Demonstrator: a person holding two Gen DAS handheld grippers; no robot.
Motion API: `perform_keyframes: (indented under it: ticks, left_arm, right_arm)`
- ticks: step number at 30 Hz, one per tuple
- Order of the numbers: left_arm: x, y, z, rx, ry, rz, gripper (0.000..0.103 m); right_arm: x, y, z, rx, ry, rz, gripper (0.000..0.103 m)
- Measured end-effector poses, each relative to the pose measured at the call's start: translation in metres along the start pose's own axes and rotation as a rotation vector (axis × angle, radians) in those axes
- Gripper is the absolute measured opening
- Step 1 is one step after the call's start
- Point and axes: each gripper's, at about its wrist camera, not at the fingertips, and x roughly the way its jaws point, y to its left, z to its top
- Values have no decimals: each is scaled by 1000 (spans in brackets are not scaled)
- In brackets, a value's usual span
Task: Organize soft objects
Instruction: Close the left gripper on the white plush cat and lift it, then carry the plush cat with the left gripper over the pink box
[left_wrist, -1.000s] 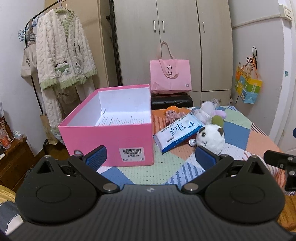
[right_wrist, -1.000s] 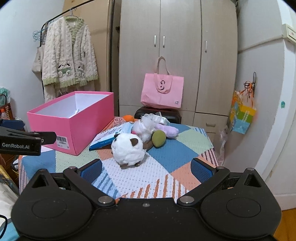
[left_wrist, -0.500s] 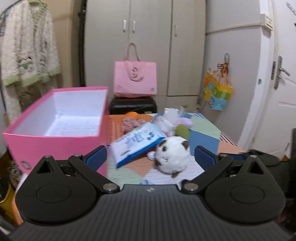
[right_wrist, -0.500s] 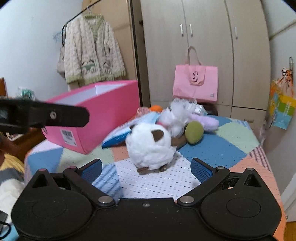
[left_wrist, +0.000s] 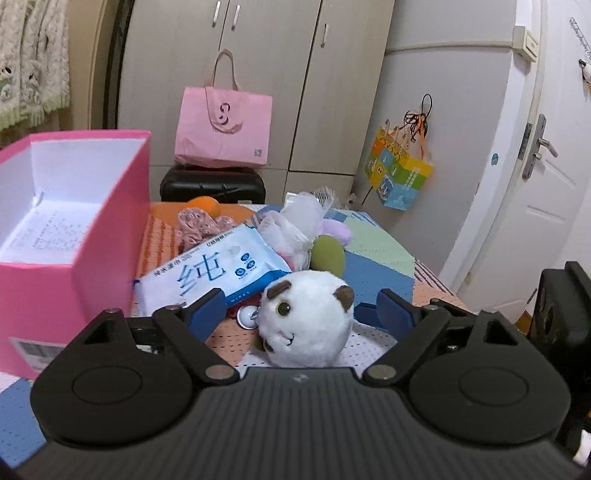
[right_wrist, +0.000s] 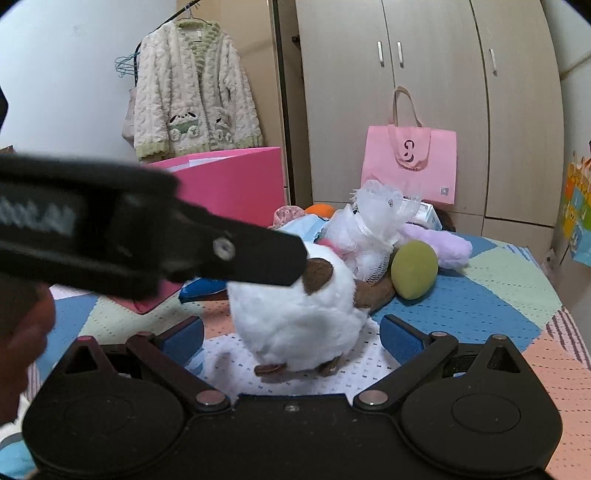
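A round white plush toy (left_wrist: 306, 325) with brown ears lies on the patchwork cover (left_wrist: 376, 273), in front of a heap of soft things. My left gripper (left_wrist: 299, 308) straddles it; its jaws are closing, with a gap still showing on each side of the toy. From the other side my right gripper (right_wrist: 291, 332) stands open around the same plush toy (right_wrist: 295, 317) without touching it. The left gripper's black body (right_wrist: 147, 229) crosses the right wrist view. The open pink box (left_wrist: 110, 229) stands to the left.
Behind the toy lie a blue wipes pack (left_wrist: 214, 266), a white mesh pouf (right_wrist: 373, 218), a green egg-shaped toy (right_wrist: 413, 269), a purple plush (right_wrist: 439, 243) and a pink crochet piece (left_wrist: 199, 225). A pink tote bag (left_wrist: 221, 125) stands on a black case by the wardrobe.
Both grippers have come down and in on the white plush toy, which now sits between their fingers. The left view swung right, away from the box, and its jaws have narrowed.
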Motion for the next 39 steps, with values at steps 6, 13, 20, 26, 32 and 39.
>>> perform_keyframes:
  ticks: [6, 13, 20, 26, 32, 39]
  left_arm:
    - [23, 5, -4, -36, 68, -26, 71]
    - [34, 0, -15, -36, 99, -4, 62]
    - [26, -8, -18, -14, 102, 6, 61]
    - [17, -16, -20, -9, 122, -4, 60]
    - [9, -20, -20, -19, 157, -23, 60]
    - [-4, -25, -13, -18, 249, -24, 59]
  right_arm:
    - [7, -9, -1, 44, -14, 18, 85]
    - [5, -2, -7, -1, -50, -1, 77]
    - [-5, 6, -12, -23, -71, -31, 74]
    - [-15, 7, -12, 13, -46, -34, 74]
    - [-26, 10, -13, 38, -13, -42, 74]
    - [-37, 14, -4, 108, 80, -26, 74]
